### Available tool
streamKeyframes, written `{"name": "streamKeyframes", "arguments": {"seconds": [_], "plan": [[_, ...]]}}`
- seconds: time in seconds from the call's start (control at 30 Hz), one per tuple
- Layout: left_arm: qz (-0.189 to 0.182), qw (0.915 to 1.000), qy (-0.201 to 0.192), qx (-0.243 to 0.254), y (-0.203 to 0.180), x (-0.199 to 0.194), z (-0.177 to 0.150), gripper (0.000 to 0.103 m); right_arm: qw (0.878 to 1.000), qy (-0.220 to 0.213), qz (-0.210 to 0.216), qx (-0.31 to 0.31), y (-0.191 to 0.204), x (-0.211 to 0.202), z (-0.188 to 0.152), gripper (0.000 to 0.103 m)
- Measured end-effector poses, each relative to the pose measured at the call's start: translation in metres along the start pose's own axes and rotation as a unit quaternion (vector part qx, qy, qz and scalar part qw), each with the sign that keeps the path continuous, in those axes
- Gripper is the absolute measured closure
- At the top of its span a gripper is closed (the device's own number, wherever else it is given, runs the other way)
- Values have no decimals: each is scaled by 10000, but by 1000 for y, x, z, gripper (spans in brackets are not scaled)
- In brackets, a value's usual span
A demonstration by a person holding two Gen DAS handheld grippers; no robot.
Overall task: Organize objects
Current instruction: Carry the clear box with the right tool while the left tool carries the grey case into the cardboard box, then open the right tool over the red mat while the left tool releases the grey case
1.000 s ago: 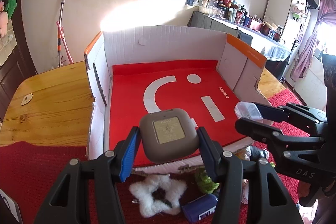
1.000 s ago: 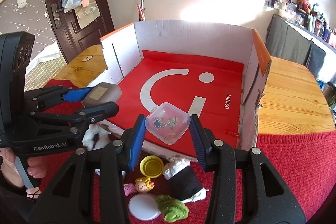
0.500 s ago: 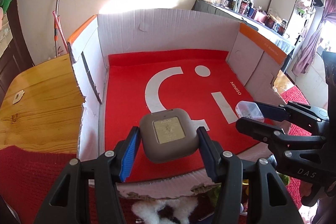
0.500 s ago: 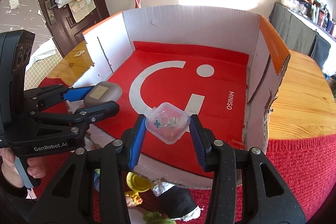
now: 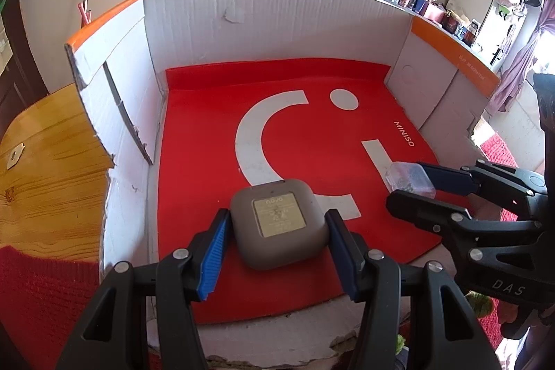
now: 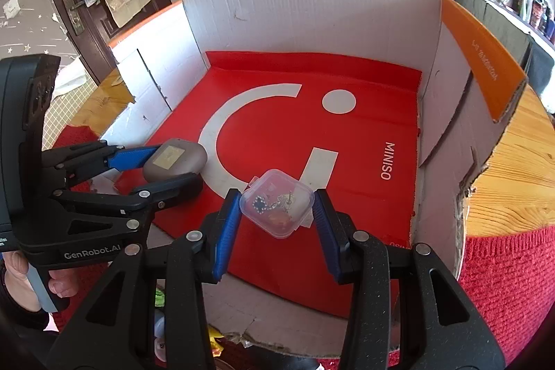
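You have the grey case pinched in your left gripper and the small clear box in your right gripper, both hanging over the cardboard box. Its red floor is bare, so nothing looks placed yet; other bits lie outside its near edge.

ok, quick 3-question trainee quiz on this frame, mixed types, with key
1. True or false: the left gripper holds a grey case.
2. What does the right gripper hold? A) yellow lid B) clear box of trinkets C) plush star
3. Fill in: both items hang over the red floor of the cardboard ____.

Key: 1 true. 2 B, the clear box. 3 box.
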State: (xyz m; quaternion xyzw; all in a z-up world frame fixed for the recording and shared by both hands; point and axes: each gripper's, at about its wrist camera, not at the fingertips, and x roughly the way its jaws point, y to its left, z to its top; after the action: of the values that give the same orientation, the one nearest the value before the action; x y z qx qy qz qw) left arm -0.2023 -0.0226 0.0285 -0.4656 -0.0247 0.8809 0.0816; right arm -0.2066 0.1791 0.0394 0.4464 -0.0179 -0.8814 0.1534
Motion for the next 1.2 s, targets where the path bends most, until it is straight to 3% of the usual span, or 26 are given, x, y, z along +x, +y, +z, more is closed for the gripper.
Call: {"name": "streamKeyframes", "arguments": {"seconds": [0.47,1.2], "plan": [[81,10000,18,56,-1,1,2,46,9995,254,-129,-130,3,10,2,62],[99,9999,-7,93,-2,3,3,45,9995,225,-96,-177,3,9,3,59]]}}
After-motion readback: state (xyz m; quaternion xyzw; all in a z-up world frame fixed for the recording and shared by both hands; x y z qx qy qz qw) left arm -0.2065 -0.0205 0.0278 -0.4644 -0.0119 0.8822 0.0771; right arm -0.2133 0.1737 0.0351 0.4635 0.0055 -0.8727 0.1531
